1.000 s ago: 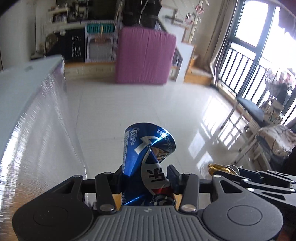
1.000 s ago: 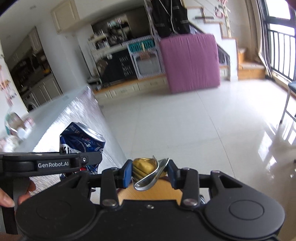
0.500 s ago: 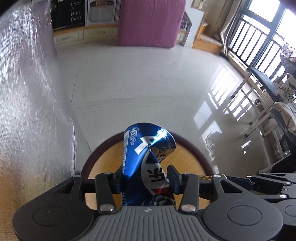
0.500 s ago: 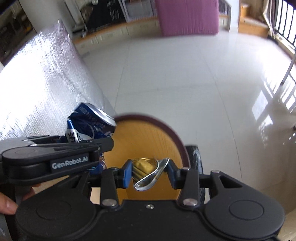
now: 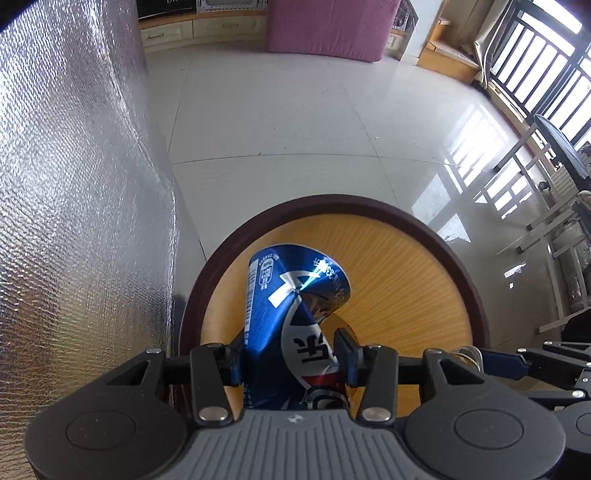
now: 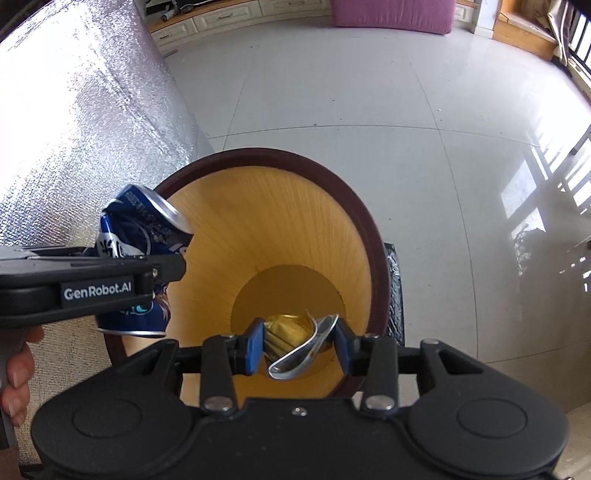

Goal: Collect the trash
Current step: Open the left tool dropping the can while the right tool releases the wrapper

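My left gripper (image 5: 290,356) is shut on a crushed blue can (image 5: 291,295) and holds it over the mouth of a round wooden bin (image 5: 406,288) with a dark brown rim. The blue can also shows in the right wrist view (image 6: 140,236), at the bin's left rim, with the left gripper (image 6: 110,277) beside it. My right gripper (image 6: 299,347) is shut on a crushed gold can (image 6: 295,343) and holds it above the bin's opening (image 6: 295,229).
A table wrapped in silver foil (image 5: 74,184) stands right against the bin's left side. White tiled floor (image 6: 406,110) spreads beyond. A pink mattress (image 5: 332,26) leans far back. Chairs (image 5: 535,184) and a balcony railing are at the right.
Both grippers have tilted downward and moved over the bin. The bin's inside and bottom have come into view below both cans. Both cans stay gripped.
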A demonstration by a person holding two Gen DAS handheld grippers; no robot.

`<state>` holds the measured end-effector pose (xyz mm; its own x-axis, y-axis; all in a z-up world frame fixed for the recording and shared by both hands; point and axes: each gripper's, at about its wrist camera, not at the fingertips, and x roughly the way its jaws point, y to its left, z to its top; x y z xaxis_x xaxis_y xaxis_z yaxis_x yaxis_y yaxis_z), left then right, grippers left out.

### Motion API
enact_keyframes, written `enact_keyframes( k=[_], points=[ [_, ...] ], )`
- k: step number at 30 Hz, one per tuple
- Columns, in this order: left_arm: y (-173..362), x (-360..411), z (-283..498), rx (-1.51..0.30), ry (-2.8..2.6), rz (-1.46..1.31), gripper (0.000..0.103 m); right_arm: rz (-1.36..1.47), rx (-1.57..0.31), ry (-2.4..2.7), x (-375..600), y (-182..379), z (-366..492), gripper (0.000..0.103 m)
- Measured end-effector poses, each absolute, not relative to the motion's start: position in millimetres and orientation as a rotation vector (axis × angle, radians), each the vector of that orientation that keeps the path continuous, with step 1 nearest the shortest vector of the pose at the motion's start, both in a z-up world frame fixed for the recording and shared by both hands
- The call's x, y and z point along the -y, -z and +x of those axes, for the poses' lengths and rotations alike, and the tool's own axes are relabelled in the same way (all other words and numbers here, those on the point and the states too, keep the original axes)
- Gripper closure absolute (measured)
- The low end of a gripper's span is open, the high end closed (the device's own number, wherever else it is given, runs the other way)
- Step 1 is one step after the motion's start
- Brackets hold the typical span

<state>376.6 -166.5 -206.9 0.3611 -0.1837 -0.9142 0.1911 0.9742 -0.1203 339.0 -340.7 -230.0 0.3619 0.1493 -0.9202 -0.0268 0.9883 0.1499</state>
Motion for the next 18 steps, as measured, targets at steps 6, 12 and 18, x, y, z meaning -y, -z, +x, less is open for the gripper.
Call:
enact_keyframes(
  k=[6,12,18],
  points=[
    [211,162,371,-1.189,0.238,0.014,0.055,0.074,-1.211,-0.132,338,239,342,0.062],
    [225,155,369,-1.227,0.227,0.001,0.055,0.003,-1.247,-0.131,332,253,344,0.062],
    [228,163,370,-1.236,0.242,0.0,0.055,-0.033,-1.26,-0.162,327,258,345,0.062]
  ],
)
